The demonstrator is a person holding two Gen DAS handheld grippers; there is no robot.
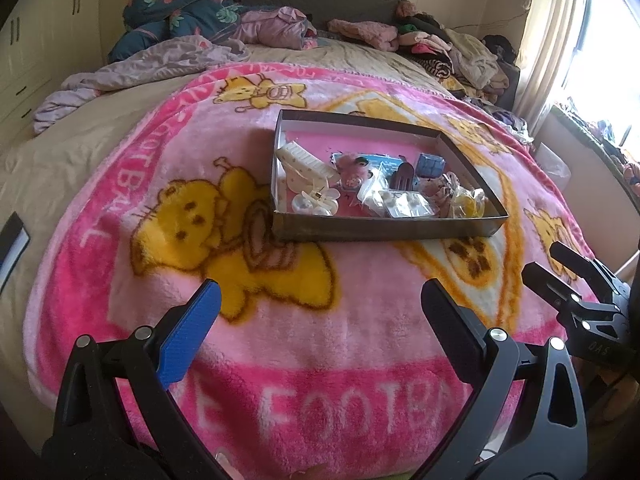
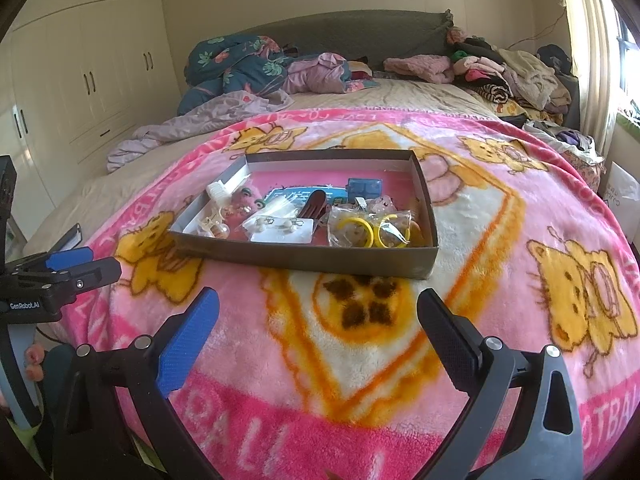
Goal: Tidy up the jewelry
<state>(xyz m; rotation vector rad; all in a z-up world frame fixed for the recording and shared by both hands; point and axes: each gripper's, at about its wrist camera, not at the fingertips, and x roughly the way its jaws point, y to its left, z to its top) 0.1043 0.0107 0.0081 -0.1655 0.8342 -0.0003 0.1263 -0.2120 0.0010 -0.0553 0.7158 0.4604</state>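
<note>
Both claws, left claw (image 1: pixel 320 316) and right claw (image 2: pixel 318 316), gape empty, short of the jewelry box (image 2: pixel 304 258) ahead

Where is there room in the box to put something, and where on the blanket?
Inside the box, only the far pink strip along the back wall is bare; the near half is crowded, from the white hair clip to the bagged yellow hoops. The pink blanket between the box and both open grippers is free.

A pink blanket (image 2: pixel 480 240) covers the bed (image 2: pixel 420 96), bearing a shallow box (image 2: pixel 304 258).
</note>
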